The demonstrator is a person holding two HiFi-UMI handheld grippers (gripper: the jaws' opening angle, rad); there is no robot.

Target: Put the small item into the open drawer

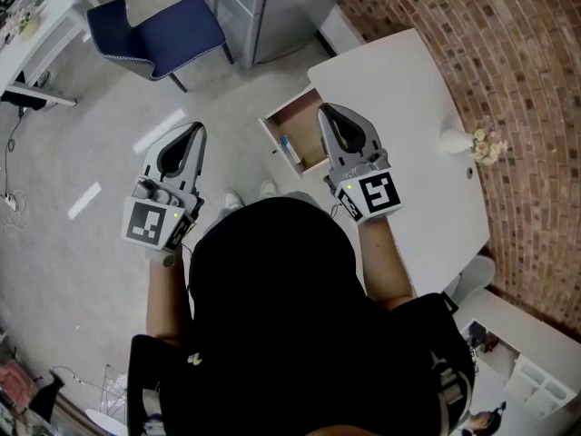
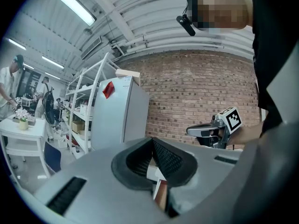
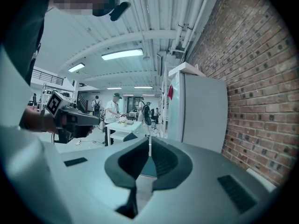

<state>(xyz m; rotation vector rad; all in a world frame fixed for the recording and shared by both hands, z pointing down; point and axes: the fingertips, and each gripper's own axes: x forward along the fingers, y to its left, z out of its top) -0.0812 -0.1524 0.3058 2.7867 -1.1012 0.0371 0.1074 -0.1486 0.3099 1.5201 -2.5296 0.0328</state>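
The open wooden drawer (image 1: 303,122) juts from the left side of the white table (image 1: 399,98). A small blue and white item (image 1: 287,147) lies inside it near the front wall. My right gripper (image 1: 325,109) hovers over the drawer's table side, held about level, jaws shut with nothing between them (image 3: 149,143). Out over the floor to the left of the drawer is my left gripper (image 1: 197,127), also level, its jaws meeting at the tips and empty (image 2: 153,141). Each gripper view shows the other gripper off to the side, and neither shows the drawer.
A blue chair (image 1: 154,27) stands on the floor at the back left, with a grey cabinet (image 1: 263,7) beside it. A white vase with flowers (image 1: 472,142) sits at the table's right edge by the brick wall (image 1: 508,53). People work at a far white table (image 3: 117,120).
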